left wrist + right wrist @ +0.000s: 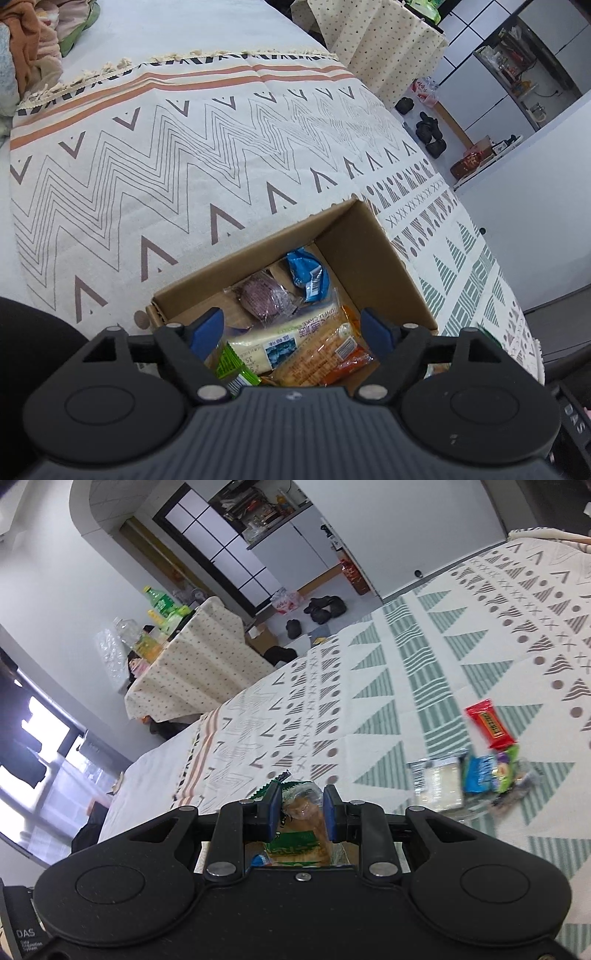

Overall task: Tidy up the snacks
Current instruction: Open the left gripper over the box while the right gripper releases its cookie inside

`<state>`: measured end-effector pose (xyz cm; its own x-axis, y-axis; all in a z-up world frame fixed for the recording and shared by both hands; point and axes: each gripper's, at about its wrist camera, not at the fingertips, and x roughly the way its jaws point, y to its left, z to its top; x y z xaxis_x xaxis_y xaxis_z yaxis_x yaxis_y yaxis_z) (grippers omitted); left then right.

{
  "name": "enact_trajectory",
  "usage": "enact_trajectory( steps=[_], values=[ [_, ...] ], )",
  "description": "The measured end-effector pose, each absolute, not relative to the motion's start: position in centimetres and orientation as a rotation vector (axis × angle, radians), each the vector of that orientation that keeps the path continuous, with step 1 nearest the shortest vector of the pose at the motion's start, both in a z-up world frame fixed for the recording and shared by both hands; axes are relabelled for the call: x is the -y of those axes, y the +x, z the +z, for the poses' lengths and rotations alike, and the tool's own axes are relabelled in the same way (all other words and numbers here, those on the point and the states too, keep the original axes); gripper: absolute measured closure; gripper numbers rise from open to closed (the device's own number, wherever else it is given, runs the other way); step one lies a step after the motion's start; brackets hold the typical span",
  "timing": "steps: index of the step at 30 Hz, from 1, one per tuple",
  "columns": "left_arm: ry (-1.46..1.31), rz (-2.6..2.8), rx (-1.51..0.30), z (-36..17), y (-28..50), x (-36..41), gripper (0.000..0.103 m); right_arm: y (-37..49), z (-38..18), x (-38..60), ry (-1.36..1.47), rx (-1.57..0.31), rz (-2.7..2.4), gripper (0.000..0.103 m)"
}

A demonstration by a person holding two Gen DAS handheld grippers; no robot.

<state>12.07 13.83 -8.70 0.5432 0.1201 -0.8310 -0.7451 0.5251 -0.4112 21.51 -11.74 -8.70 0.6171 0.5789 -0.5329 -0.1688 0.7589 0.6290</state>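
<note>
Spread over the whole working surface is a cream woven cloth (192,155) printed with grey zigzags, chevrons and green striped triangles, and on it stands an open brown cardboard box (373,258), the landmark for everything else. Inside the box lie a long white cake packet (266,341), an orange-wrapped bar (325,360), a clear-wrapped purple bun (260,297) and a blue crinkled packet (308,275) toward its far corner. Directly above the box's near edge hangs the left gripper (295,328), its blue-padded jaws spread wide and holding nothing. The right gripper (302,812) is clamped narrowly on a clear-and-green wrapped bread snack (301,830). A red wrapped bar (489,723) and a blurred heap of mixed packets (480,775) lie loose on the cloth; their place relative to the box cannot be told.
</note>
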Motion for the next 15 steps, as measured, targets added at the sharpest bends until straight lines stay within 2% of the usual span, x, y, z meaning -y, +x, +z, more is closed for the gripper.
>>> enact_trajectory(
  steps=[5,8,9,12,15],
  values=[
    [-0.873,0.587,-0.839,-8.6,11.8,-14.7,0.022,22.0,-8.3,9.1,0.566,-0.798,0.480,0.079],
    [-0.870,0.585,-0.842,-8.6,11.8,-15.0,0.022,22.3,-7.9,7.8,0.595,-0.798,0.509,0.074],
    [-0.869,0.583,-0.842,-8.5,11.8,-15.1,0.022,22.4,-7.8,7.6,0.603,-0.798,0.519,0.071],
    [-0.863,0.578,-0.847,-8.5,11.9,-15.1,0.019,22.1,-7.4,7.5,0.590,-0.780,0.509,0.051],
    [-0.863,0.571,-0.849,-8.5,11.9,-14.7,0.013,21.8,-7.4,8.4,0.590,-0.778,0.484,0.048]
  ],
)
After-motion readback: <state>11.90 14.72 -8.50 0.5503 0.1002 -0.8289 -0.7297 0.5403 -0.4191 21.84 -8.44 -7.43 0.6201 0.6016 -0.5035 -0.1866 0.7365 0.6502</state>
